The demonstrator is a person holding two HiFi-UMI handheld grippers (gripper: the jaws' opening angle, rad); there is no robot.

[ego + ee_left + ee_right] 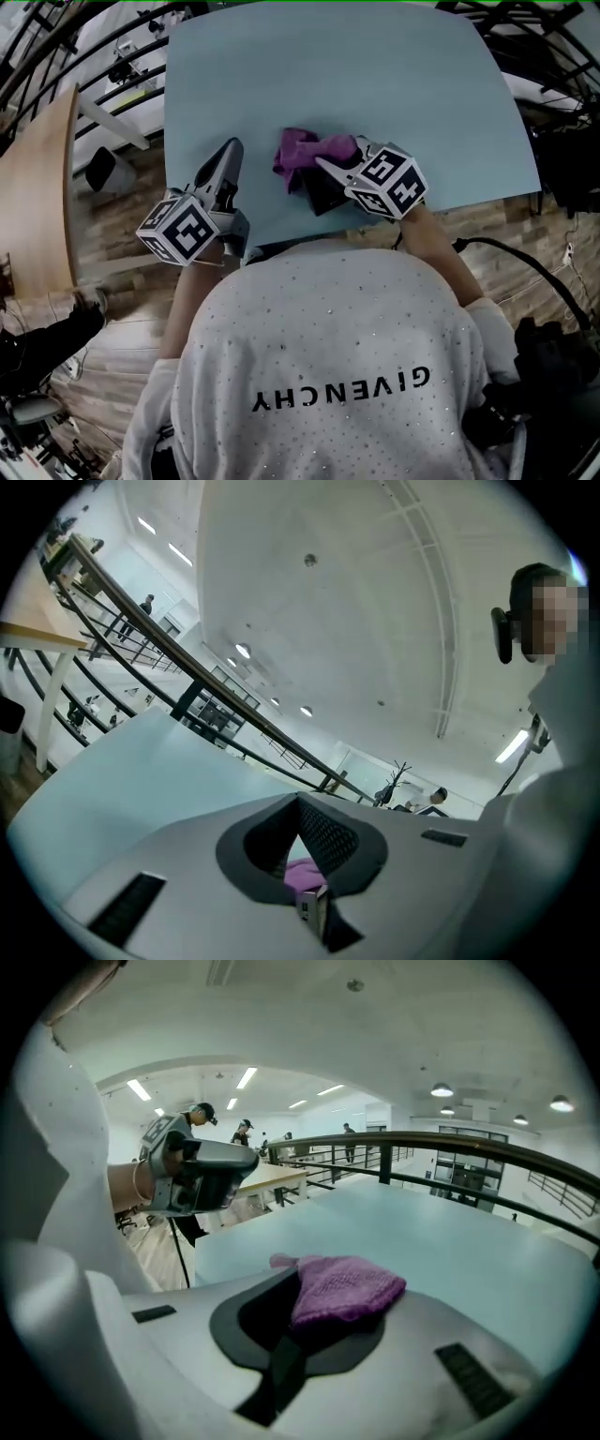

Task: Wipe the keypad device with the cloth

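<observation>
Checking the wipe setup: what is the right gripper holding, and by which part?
The purple cloth, pinched at a bunched fold between the jaws of the right gripper.

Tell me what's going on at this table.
A person works two grippers at a blue table. The right gripper is clamped on a purple cloth and holds it over a dark device near the table's front edge. The left gripper, shut and empty, is off to the side, apart from the device.
</observation>
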